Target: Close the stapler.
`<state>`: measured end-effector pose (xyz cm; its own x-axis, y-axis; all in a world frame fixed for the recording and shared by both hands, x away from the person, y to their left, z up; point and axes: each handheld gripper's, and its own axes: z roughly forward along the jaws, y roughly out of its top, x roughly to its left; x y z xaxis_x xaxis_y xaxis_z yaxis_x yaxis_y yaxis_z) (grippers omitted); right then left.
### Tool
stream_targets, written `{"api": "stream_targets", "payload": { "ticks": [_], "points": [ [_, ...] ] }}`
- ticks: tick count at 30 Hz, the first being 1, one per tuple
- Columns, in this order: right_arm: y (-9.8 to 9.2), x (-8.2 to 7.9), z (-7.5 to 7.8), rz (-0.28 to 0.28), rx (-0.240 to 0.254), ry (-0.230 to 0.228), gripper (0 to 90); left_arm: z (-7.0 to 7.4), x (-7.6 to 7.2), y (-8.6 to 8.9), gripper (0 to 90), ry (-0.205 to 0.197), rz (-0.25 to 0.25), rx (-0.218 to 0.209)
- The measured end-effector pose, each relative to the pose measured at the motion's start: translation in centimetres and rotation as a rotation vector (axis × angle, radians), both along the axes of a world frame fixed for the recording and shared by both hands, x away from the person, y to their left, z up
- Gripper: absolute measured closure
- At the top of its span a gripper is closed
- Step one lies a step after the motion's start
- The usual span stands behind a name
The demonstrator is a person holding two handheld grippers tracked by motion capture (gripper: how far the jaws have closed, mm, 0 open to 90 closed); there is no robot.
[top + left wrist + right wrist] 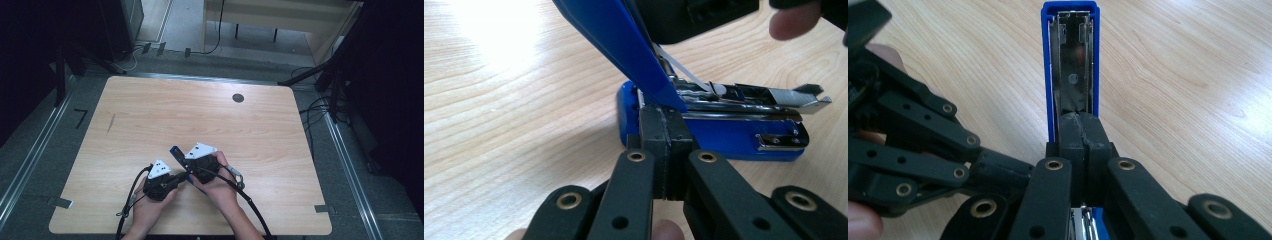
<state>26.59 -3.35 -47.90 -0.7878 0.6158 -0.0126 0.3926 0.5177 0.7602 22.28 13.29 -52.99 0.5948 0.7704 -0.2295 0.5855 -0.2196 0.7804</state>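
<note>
Wooden bench [150,115] carrying opened blue stapler [704,125]; left gripper [664,150] fingers pressing together beside base, right gripper [1083,135] fingers together against raised lid.

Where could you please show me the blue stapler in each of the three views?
High view: the blue stapler sits low at centre, between the two grippers.
Left gripper view: at centre right, base flat on the table, lid swung up towards the top.
Right gripper view: at centre top, the lid's metal underside facing the camera.
Shared landmark: the pale wooden table.
</note>
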Motion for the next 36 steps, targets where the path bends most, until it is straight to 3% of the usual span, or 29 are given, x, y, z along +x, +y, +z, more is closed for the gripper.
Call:
{"api": "stream_targets", "payload": {
  "ticks": [12,19,23,36],
  "points": [
    [-0.8,-0.5,0.5,-0.012,0.038,0.0,90.0,-0.3,-0.8,-1.8,90.0,-0.042,-0.068,0.032],
    [-1.5,-0.8,0.7,-0.013,0.058,0.0,90.0,-0.3,-0.8,-2.1,90.0,-0.035,-0.061,0.036],
    [-2.1,-0.9,0.7,-0.012,0.075,0.001,90.0,-0.4,-0.9,-2.5,90.0,-0.042,-0.065,0.081],
    [-4.5,-2.3,0.7,-0.02,0.1,0.03,90.0,-0.3,-1.2,-3.1,90.0,-0.077,-0.063,0.138]
  ]
}}
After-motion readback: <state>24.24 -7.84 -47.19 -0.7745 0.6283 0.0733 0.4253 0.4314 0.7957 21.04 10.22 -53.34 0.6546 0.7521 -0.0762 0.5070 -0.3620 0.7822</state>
